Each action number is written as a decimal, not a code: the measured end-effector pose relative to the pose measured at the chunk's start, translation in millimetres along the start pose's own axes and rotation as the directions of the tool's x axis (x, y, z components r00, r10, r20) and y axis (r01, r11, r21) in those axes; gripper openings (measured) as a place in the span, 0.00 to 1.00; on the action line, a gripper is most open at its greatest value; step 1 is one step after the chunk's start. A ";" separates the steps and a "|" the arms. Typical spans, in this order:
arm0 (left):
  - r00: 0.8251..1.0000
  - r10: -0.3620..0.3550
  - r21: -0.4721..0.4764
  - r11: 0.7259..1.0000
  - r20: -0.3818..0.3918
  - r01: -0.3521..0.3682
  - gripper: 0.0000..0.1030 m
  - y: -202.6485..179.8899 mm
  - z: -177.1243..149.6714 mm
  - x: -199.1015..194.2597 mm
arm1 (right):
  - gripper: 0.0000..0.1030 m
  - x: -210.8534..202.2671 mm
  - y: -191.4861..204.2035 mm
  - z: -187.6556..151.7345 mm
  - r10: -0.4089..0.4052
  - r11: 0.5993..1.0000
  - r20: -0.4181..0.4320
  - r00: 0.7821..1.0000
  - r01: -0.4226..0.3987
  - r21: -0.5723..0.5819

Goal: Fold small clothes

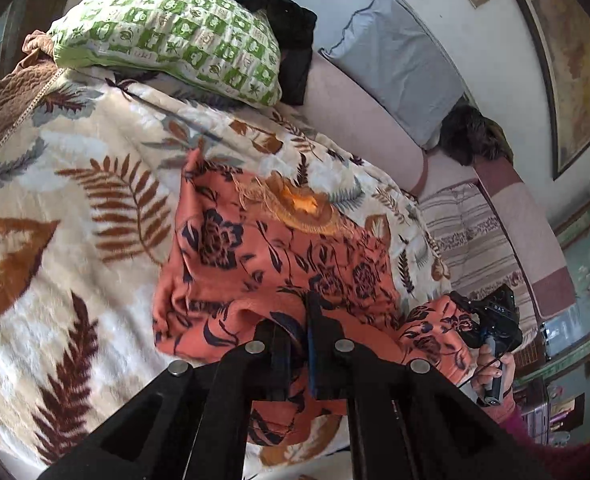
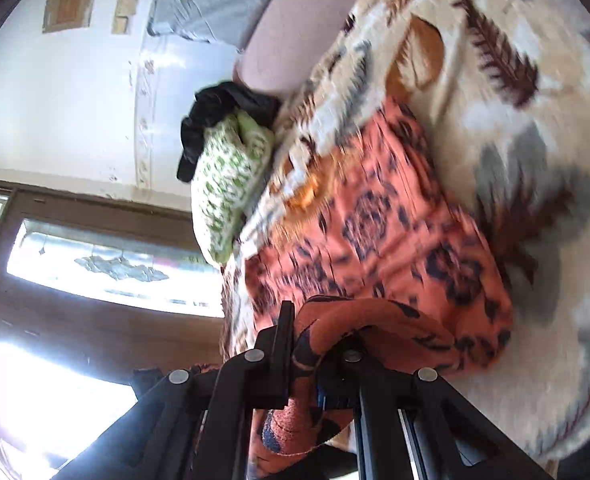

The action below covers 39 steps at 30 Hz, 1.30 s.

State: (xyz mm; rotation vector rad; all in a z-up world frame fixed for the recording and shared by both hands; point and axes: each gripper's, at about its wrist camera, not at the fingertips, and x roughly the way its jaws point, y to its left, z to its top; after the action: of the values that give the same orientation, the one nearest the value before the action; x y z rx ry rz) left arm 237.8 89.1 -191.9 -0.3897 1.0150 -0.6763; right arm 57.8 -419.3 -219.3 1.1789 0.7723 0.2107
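An orange garment with dark blue flowers (image 1: 279, 248) lies partly spread on a cream blanket with a leaf print (image 1: 75, 184). My left gripper (image 1: 295, 320) is shut on the garment's near edge, and the cloth bunches between its black fingers. At the right of the left wrist view a hand (image 1: 491, 372) holds my right gripper (image 1: 469, 316), which pinches another corner of the same garment, lifted off the blanket. The right wrist view is blurred. In it the right gripper (image 2: 315, 328) is shut on a raised fold of the garment (image 2: 375, 232), which drapes over one finger.
A green and white pillow (image 1: 167, 36) with a black cloth (image 1: 271, 0) on it lies at the blanket's far end. A grey pillow (image 1: 399, 60) leans on a pink bolster (image 1: 359, 120). A striped sheet (image 1: 467, 232) shows at the right. A bright window (image 2: 95, 264) fills the left of the right wrist view.
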 end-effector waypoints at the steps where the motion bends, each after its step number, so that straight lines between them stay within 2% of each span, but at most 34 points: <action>1: 1.000 0.013 -0.036 0.999 0.005 -0.013 0.06 8.7 20.7 13.6 | 0.09 10.1 0.6 21.9 0.016 1.000 0.038 0.999 -0.017 0.015; 3: 0.998 0.059 -0.103 0.993 0.015 -0.057 0.06 29.5 58.6 47.1 | 0.09 38.5 -2.1 68.1 0.015 0.999 0.102 0.995 -0.020 0.047; 5: 0.993 0.112 -0.165 0.980 0.020 -0.108 0.06 54.5 85.1 86.5 | 0.11 70.0 -20.0 110.7 -0.043 0.995 0.146 0.988 0.029 0.100; 8: 0.984 0.177 -0.294 0.941 0.005 -0.168 0.07 94.7 96.6 134.9 | 0.17 110.3 -67.8 161.8 -0.121 0.968 0.127 0.984 0.089 0.233; 10: 0.988 0.147 -0.348 0.929 0.040 -0.124 0.06 110.9 89.6 149.0 | 0.18 130.6 -98.0 180.1 -0.131 0.951 0.118 0.984 0.092 0.294; 13: 0.989 0.052 -0.388 0.921 0.137 0.005 0.07 119.7 78.8 140.2 | 0.18 131.5 -126.2 187.0 -0.046 0.933 0.105 0.993 0.005 0.359; 14: 0.983 0.016 -0.393 0.918 0.183 0.059 0.14 120.2 75.7 132.0 | 0.19 128.4 -124.4 187.0 -0.043 0.939 0.106 0.993 0.004 0.344; 15: 0.970 -0.003 -0.396 0.913 0.244 0.102 0.34 120.2 73.2 120.5 | 0.21 124.6 -116.8 187.1 -0.059 0.954 0.103 0.993 0.025 0.300; 16: 0.949 0.007 -0.406 0.905 0.316 0.128 0.51 121.0 71.2 107.3 | 0.27 117.4 -107.0 183.7 -0.091 0.967 0.107 0.990 0.062 0.247; 17: 0.924 0.041 -0.432 0.891 0.380 0.138 0.86 122.9 67.6 92.8 | 0.33 111.0 -96.8 182.6 -0.121 0.974 0.122 0.985 0.095 0.203; 18: 0.893 0.083 -0.464 0.873 0.442 0.149 0.91 124.0 62.3 78.3 | 0.58 102.6 -87.4 181.6 -0.138 0.979 0.151 0.979 0.111 0.173; 19: 0.870 0.105 -0.475 0.865 0.482 0.159 0.91 121.6 58.0 68.6 | 0.82 93.8 -80.1 180.9 -0.150 0.981 0.197 0.969 0.121 0.153; 20: 0.873 0.118 -0.474 0.870 0.474 0.139 0.91 116.7 55.3 61.1 | 0.84 78.4 -71.4 176.8 -0.174 0.980 0.259 0.950 0.143 0.135; 21: 0.883 0.130 -0.461 0.881 0.450 0.105 0.91 109.9 53.4 56.6 | 0.84 68.9 -60.3 171.6 -0.202 0.978 0.310 0.929 0.174 0.114; 22: 0.895 0.144 -0.445 0.893 0.422 0.066 0.91 102.1 49.9 54.2 | 0.84 63.3 -49.8 170.4 -0.222 0.975 0.326 0.919 0.206 0.085; 24: 0.910 0.173 -0.421 0.907 0.377 0.002 0.91 85.1 34.9 51.9 | 0.82 67.3 -20.1 158.9 -0.260 0.961 0.313 0.913 0.278 -0.013; 25: 0.911 0.204 -0.418 0.908 0.359 -0.039 0.91 78.1 24.4 53.2 | 0.77 78.2 -1.4 149.4 -0.277 0.944 0.276 0.920 0.315 -0.103; 27: 0.910 0.248 -0.396 0.912 0.333 -0.104 0.91 64.1 7.5 59.8 | 0.71 118.1 37.6 113.4 -0.307 0.881 0.182 0.934 0.352 -0.317; 29: 0.918 0.256 -0.341 0.929 0.303 -0.146 0.91 55.0 -1.0 72.3 | 0.65 171.5 58.5 64.1 -0.351 0.822 0.031 0.936 0.324 -0.468; 30: 0.925 0.245 -0.303 0.940 0.291 -0.154 0.91 52.7 -2.7 76.9 | 0.60 199.5 64.6 40.5 -0.365 0.807 -0.044 0.930 0.293 -0.512; 31: 0.927 0.245 -0.272 0.948 0.283 -0.168 0.91 51.7 -4.5 79.8 | 0.60 226.7 68.0 17.4 -0.376 0.799 -0.114 0.920 0.259 -0.543; 33: 0.917 0.278 -0.230 0.949 0.285 -0.216 0.91 52.3 -8.7 83.3 | 0.59 281.1 73.1 -19.5 -0.428 0.762 -0.197 0.882 0.235 -0.604; 34: 0.921 0.281 -0.200 0.952 0.271 -0.231 0.91 53.7 -9.3 87.1 | 0.59 304.2 76.0 -32.0 -0.460 0.731 -0.200 0.865 0.242 -0.638; 35: 0.929 0.281 -0.176 0.954 0.239 -0.243 0.91 56.0 -9.1 92.6 | 0.59 325.0 81.8 -37.8 -0.478 0.707 -0.182 0.859 0.253 -0.660; 37: 0.944 0.284 -0.171 0.952 0.168 -0.255 0.91 65.9 -9.9 106.1 | 0.59 361.5 92.7 -27.8 -0.478 0.694 -0.135 0.868 0.279 -0.664; 39: 0.955 0.279 -0.211 0.944 0.101 -0.254 0.91 77.5 -11.0 116.5 | 0.59 395.5 103.8 0.2 -0.484 0.688 -0.069 0.872 0.331 -0.646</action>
State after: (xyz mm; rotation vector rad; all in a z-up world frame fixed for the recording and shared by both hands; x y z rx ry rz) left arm 295.0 67.1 -318.1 -0.4513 0.9909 -0.3028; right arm 371.4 -168.9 -297.9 0.3285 1.0579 0.2068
